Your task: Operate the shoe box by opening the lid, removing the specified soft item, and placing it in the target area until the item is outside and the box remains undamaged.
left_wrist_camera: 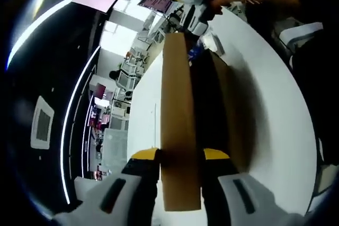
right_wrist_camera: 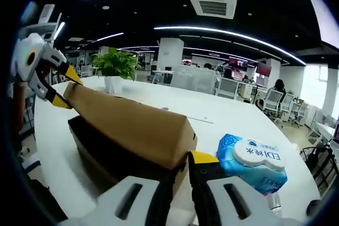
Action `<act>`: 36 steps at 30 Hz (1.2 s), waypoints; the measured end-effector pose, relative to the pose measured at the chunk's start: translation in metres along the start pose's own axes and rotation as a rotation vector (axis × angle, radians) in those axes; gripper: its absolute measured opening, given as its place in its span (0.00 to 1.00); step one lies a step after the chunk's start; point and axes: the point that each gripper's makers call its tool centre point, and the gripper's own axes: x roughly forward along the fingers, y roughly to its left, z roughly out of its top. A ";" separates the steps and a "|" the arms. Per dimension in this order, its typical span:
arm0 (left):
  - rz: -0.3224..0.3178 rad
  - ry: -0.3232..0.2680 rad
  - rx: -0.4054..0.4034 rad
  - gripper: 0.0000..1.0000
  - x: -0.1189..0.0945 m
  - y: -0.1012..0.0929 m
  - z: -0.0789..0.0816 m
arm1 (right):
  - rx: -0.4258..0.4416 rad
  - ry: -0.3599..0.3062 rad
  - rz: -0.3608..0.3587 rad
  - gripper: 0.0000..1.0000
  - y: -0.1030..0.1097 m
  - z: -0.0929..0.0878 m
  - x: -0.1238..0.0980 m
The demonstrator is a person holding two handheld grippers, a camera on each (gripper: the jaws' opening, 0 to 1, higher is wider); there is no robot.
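Lifting the lid (right_wrist_camera: 132, 125) of the shoe box (right_wrist_camera: 100, 154): left gripper (left_wrist_camera: 180, 154) and right gripper (right_wrist_camera: 177, 162) each have jaws clamped on a lid end. Lid is half open; soft item isn't visible inside yet, so removal and placing remain.

Each camera sat close at one end of the cardboard lid (left_wrist_camera: 179, 125), facing along it toward the other; both shared the lid and white worktop (right_wrist_camera: 222, 115), which ran toward 12 o'clock.
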 end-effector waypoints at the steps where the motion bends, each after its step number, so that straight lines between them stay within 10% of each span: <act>1: -0.001 -0.001 0.006 0.31 0.000 -0.001 0.001 | -0.006 0.004 -0.003 0.08 0.000 -0.001 0.000; 20: -0.018 -0.028 -0.030 0.30 0.001 -0.004 0.002 | -0.110 0.007 0.064 0.18 0.002 -0.009 -0.023; 29: -0.002 -0.023 -0.024 0.30 0.003 -0.008 0.002 | -0.549 0.008 0.035 0.31 0.006 0.028 -0.083; 36: 0.014 -0.024 -0.028 0.30 0.004 -0.009 0.004 | -0.868 -0.004 0.167 0.35 0.069 0.056 -0.085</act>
